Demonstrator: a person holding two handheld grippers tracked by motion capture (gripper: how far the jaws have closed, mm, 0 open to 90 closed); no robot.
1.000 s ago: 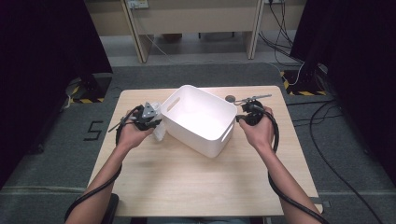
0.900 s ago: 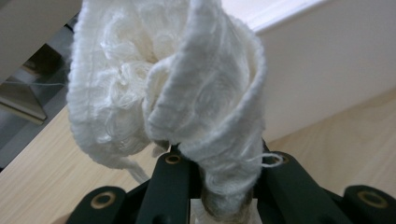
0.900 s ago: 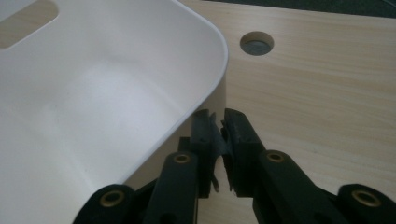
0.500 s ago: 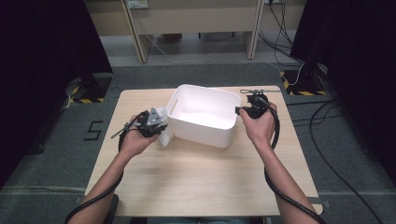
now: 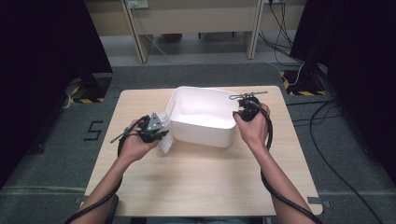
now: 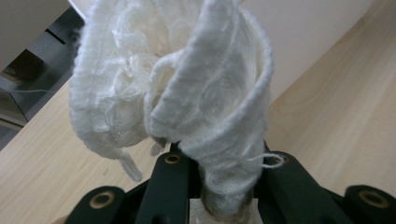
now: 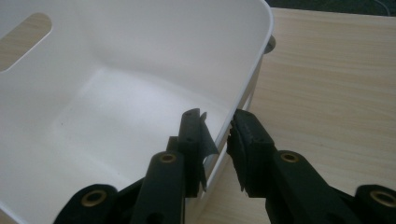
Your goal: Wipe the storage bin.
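Your left gripper (image 6: 224,186) is clamped on a white knitted cloth (image 6: 187,93). The cloth is soft and loopy in texture, bunched into thick folds with ribbed edges, and loose threads hang from it. The pinched part sits squeezed between the jaws at their tips; the rest of the bundle spreads up and out ahead of them. One stray thread curls over the right-hand jaw. No label or print can be made out on the cloth.

In the high view your left gripper (image 5: 152,128) holds the cloth (image 5: 164,135) just beside the left wall of the white plastic bin (image 5: 203,116), which stands on the wooden table (image 5: 205,177).

Your right gripper (image 7: 217,135) straddles the bin's rim (image 7: 252,74): the left-hand jaw is inside the bin, the right-hand jaw outside, and the wall runs between them. The jaws have just been closing; whether the pads now press on the wall cannot be told. The bin is smooth, glossy and plain white, with rounded corners and a slot handle (image 7: 21,42) cut in the far wall, well ahead of the jaws. No brand or writing shows on it.

On the floor left of the table, a marking reads "5" (image 5: 95,130).
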